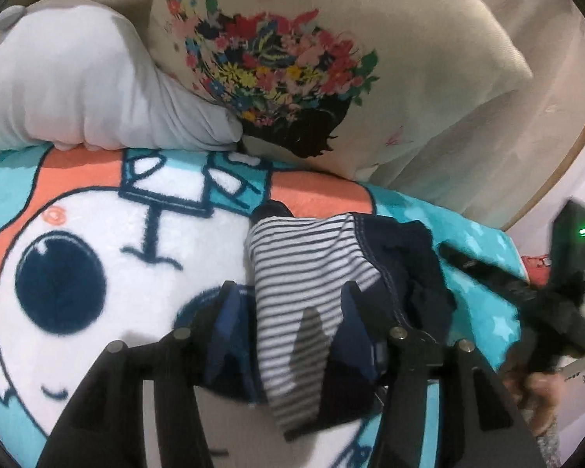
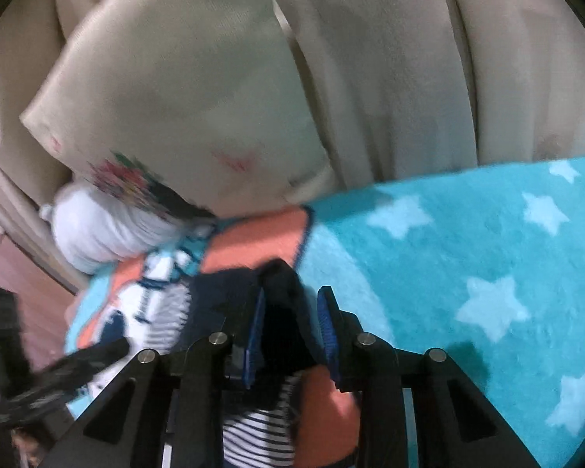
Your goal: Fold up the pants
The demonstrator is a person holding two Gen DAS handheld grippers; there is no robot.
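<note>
The pants point(image 1: 316, 273) are small, dark navy with a black-and-white striped lining, bunched on a cartoon blanket point(image 1: 97, 241). My left gripper point(image 1: 290, 292) is open, its blue-padded fingers standing either side of the striped cloth. In the right wrist view the pants point(image 2: 280, 304) show as a dark navy fold between the blue pads. My right gripper point(image 2: 292, 304) has its jaws apart around that fold; this view is blurred. The right gripper also shows at the right edge of the left wrist view point(image 1: 557, 304).
A white cushion point(image 1: 78, 82) and a cream pillow with a floral print point(image 1: 292, 58) lean at the blanket's far edge. Cream curtains point(image 2: 429, 78) hang behind. The turquoise starred part of the blanket point(image 2: 487, 265) spreads to the right.
</note>
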